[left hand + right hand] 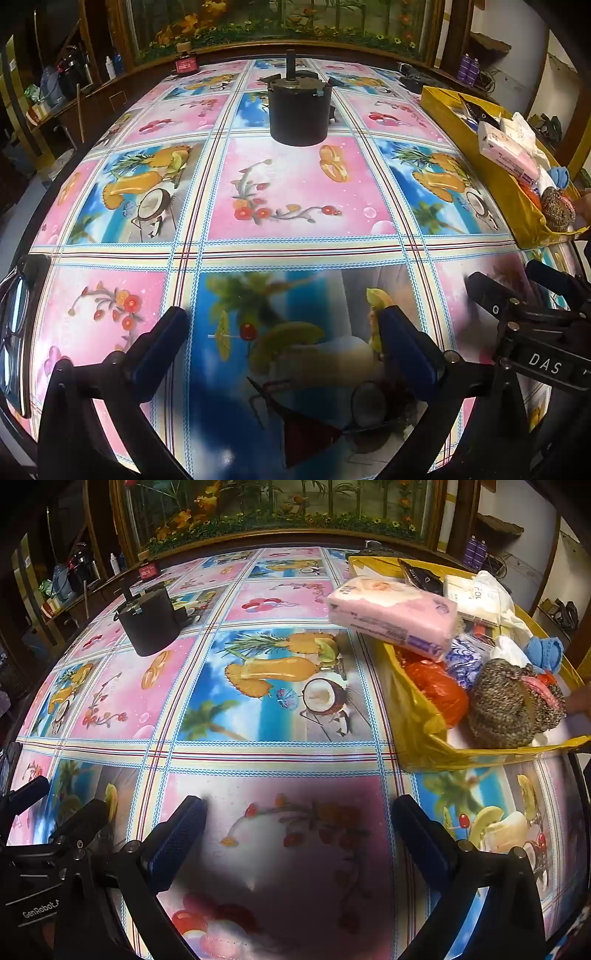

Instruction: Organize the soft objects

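Observation:
A yellow box [417, 734] at the table's right holds the soft things: a pink tissue pack [395, 616], an orange plastic bag [439, 690], a speckled knitted hat [509, 705], a blue cloth [545, 650] and white tissue packs [476, 598]. In the left wrist view the same yellow box [461, 122] lies at the right edge, with the pink tissue pack [506, 151] and the knitted hat [557, 210] in it. My right gripper [299, 834] is open over the tablecloth, left of and nearer than the box. My left gripper [280, 343] is open above the cloth with nothing between its fingers.
The table wears a glossy pink and blue fruit-print tablecloth [295, 192]. A black cylinder [298, 110] with a post on top stands at the table's middle back, also the black cylinder [151, 624] in the right wrist view. A framed picture [280, 509] backs the table.

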`<state>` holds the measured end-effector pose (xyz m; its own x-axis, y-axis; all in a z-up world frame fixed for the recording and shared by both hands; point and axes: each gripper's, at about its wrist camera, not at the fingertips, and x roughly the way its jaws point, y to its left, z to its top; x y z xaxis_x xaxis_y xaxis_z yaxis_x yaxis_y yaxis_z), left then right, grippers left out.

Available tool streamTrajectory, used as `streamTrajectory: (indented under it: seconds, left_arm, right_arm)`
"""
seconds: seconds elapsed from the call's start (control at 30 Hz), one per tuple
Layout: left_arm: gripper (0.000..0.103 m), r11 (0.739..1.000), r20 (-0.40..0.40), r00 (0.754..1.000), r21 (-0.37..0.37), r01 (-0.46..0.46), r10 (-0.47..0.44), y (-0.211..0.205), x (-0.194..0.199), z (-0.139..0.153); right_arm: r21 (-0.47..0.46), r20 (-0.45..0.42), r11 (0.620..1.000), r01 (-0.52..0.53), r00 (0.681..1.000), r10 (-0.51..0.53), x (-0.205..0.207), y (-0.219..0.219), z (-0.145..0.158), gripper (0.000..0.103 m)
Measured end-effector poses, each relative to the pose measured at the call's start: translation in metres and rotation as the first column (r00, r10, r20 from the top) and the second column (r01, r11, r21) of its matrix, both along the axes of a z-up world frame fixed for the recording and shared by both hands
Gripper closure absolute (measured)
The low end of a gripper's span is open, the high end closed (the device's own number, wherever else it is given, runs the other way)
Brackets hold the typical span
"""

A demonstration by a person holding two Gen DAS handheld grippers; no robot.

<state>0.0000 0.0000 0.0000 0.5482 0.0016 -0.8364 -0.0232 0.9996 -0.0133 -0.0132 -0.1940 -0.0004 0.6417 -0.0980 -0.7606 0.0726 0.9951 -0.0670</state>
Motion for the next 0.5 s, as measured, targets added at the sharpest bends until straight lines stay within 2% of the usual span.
streamTrajectory:
  seconds: [0.5]
  left_arm:
    - [0.000,1.000,0.006,1.000,0.002,0.009,-0.009,-0.0004,0.0003,0.0011]
  right_arm:
    - [0.001,0.000,1.000,0.000,1.000,0.000,-0.0019,0.0010,-0.0006,0.001]
